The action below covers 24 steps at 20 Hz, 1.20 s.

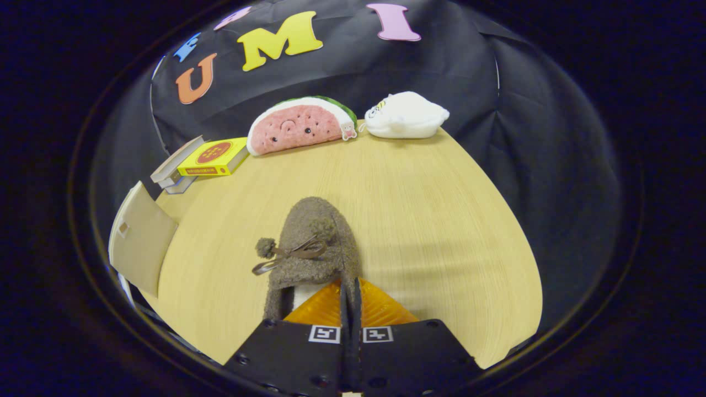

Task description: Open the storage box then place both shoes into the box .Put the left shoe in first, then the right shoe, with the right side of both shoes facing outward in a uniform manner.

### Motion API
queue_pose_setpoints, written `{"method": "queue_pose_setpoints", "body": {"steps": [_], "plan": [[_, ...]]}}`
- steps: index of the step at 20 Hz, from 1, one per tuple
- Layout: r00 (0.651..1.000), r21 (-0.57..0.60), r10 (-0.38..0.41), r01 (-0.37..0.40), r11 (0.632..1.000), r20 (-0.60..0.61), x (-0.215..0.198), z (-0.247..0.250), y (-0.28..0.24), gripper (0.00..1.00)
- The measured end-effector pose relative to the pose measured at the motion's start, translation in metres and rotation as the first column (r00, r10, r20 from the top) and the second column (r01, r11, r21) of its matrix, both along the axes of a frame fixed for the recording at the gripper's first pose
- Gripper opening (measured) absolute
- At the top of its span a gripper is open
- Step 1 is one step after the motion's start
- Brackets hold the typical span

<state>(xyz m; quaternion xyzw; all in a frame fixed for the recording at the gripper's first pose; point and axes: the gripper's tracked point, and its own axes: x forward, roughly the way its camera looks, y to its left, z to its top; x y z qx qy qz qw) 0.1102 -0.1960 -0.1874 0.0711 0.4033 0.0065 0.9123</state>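
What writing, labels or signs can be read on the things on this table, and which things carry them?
Nothing here can be read.
Yellow box with a red round emblem: a printed strip along its side, too small and blurred.
Pink watermelon-slice plush: a small hanging tag, a picture with no readable words.
Tool, fingers shut on the brown fuzzy shoe: two square black-and-white coded markers, no words.

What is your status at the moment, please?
Gripper shut on the brown shoe's collar, shoe toe pointing away over the table. Storage box off to the left. Nothing between.
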Motion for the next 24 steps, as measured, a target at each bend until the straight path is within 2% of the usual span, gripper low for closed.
{"method": "queue_pose_setpoints", "body": {"steps": [4,8,11,17,24], "plan": [[0.998,0.088,-0.055,0.056,0.995,-0.015,-0.005,0.002,0.008,0.0],[0.996,0.198,-0.083,0.084,0.977,-0.012,-0.014,0.031,0.051,0.0],[0.998,0.314,-0.057,0.054,0.948,0.003,-0.021,0.078,0.117,0.0],[0.99,0.323,-0.042,-0.003,0.946,0.132,-0.02,0.169,0.242,0.0],[0.983,0.344,0.057,-0.115,0.932,0.175,-0.03,0.202,0.416,0.0]]}}
